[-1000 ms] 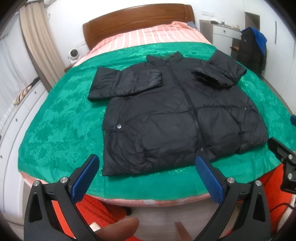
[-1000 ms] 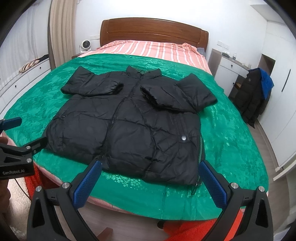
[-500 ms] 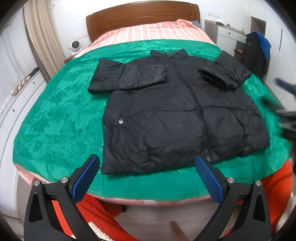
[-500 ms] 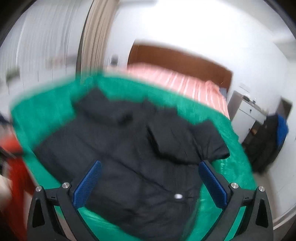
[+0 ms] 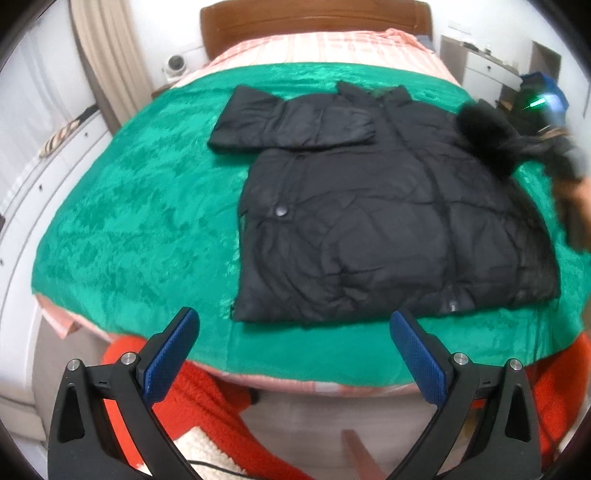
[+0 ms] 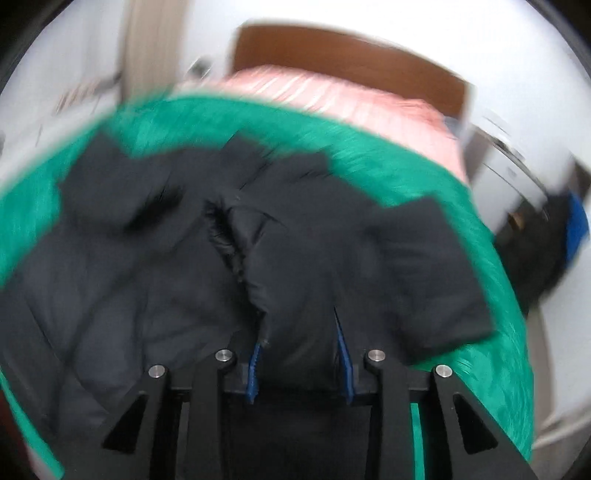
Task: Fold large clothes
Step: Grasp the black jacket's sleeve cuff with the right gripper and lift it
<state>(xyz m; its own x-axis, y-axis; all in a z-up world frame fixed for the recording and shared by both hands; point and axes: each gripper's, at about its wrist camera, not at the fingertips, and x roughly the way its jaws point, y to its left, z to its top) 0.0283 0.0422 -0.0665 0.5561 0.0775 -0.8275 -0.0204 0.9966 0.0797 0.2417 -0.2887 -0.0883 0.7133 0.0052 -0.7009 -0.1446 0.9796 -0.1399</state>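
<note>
Right tongs (image 6: 301, 363) are closing down narrow with a fat wad of the black puffer jacket's (image 5: 388, 221) sleeve between the blue pads. Looks like the sleeve cuff area, though that view is smeared with motion blur, so I can't tell if the pads are fully biting yet. Left tongs (image 5: 291, 350) are spread wide with nothing in them, hovering off the foot edge of the bed (image 5: 129, 221), just short of the jacket's hem.

The jacket lies front-up in the middle of the green cover, collar toward the headboard (image 5: 314, 22), hem near the foot edge. One sleeve is already folded across the chest.

My take on doing this step well: get a deep bite through the padding, not just the slippery shell, or it'll squirt out. Then carry the sleeve low and flat across the front so it lands straight. The free left tongs could pin the body so it doesn't drag along.

The left view shows the whole layout sharply, plus a furry cuff (image 5: 484, 136) lifted near the far right side. The right view alone shows the pads actually squeezing the fabric up close.
</note>
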